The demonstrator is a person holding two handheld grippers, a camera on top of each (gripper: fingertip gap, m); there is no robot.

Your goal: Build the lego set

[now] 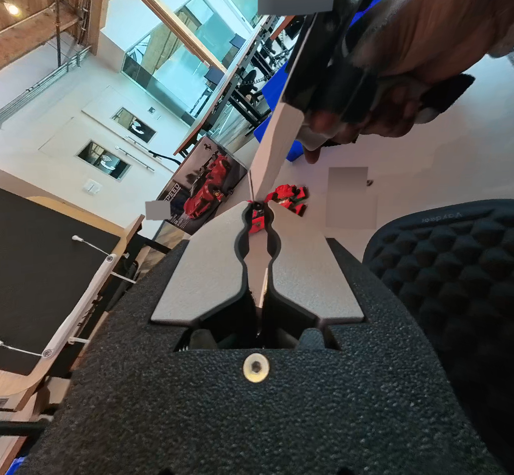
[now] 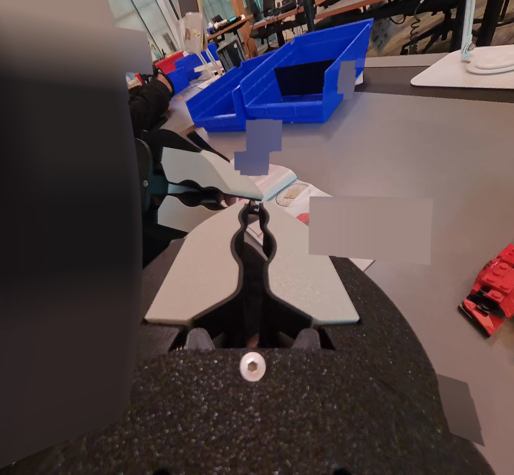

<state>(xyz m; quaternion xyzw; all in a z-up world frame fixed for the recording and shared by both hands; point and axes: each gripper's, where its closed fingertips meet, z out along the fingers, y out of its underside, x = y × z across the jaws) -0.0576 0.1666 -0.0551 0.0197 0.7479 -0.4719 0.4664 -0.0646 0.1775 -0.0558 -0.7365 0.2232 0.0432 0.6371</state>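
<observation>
Left wrist view: left tongs (image 1: 258, 206) pinch a small black piece (image 1: 258, 206), tip to tip with right tongs (image 2: 252, 206), also narrowed on it; red car (image 2: 492, 292) on surface (image 2: 389, 150).

We see printed lettering on the box (image 1: 205, 183) with the red car picture, mid-frame, and an embossed brand word on the black padded chair (image 1: 445, 253), right edge.

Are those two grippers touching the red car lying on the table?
Apart. In the right wrist view the red car lies alone on the table, far right of the right gripper and left gripper tips.
</observation>
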